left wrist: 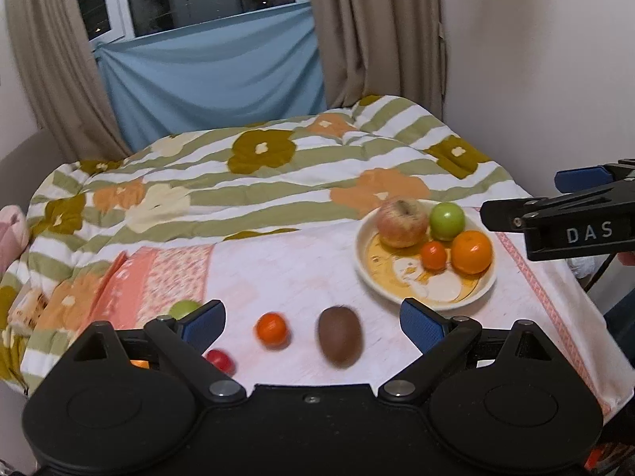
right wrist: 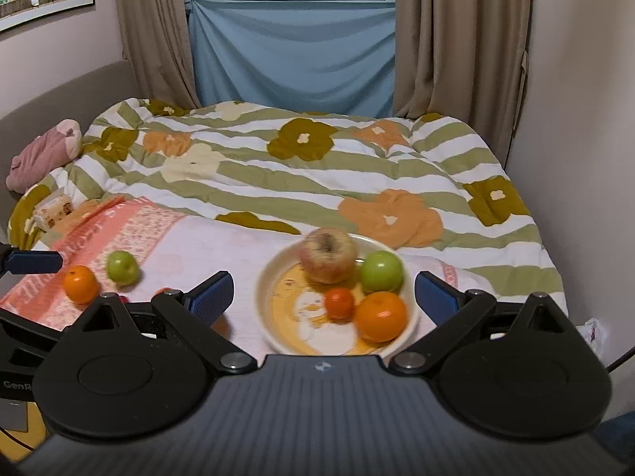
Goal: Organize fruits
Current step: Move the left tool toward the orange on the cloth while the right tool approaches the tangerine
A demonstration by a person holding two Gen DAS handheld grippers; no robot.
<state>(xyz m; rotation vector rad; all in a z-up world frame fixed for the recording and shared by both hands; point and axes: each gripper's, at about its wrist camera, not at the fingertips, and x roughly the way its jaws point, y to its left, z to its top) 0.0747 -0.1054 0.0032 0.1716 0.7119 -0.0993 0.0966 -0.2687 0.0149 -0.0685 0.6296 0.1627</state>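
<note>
A cream plate (left wrist: 360,254) on the pink cloth (left wrist: 293,269) holds a red-yellow apple (left wrist: 403,222), a green apple (left wrist: 447,216), a tangerine (left wrist: 433,255) and an orange (left wrist: 471,251). Nearer, on the cloth, lie a kiwi (left wrist: 340,335), a small orange (left wrist: 272,329), a red fruit (left wrist: 219,359) and a half-hidden green apple (left wrist: 182,308). My left gripper (left wrist: 313,323) hangs open above the kiwi and small orange. My right gripper (right wrist: 323,295) is open over the plate (right wrist: 260,291). Left of it lie an orange (right wrist: 80,283) and a green apple (right wrist: 122,267).
A floral striped duvet (right wrist: 317,182) covers the bed behind the cloth. A pink plush (right wrist: 43,154) and a small packet (right wrist: 53,206) lie at the far left. A wall (right wrist: 575,139) closes the right side, and curtains hang at the back.
</note>
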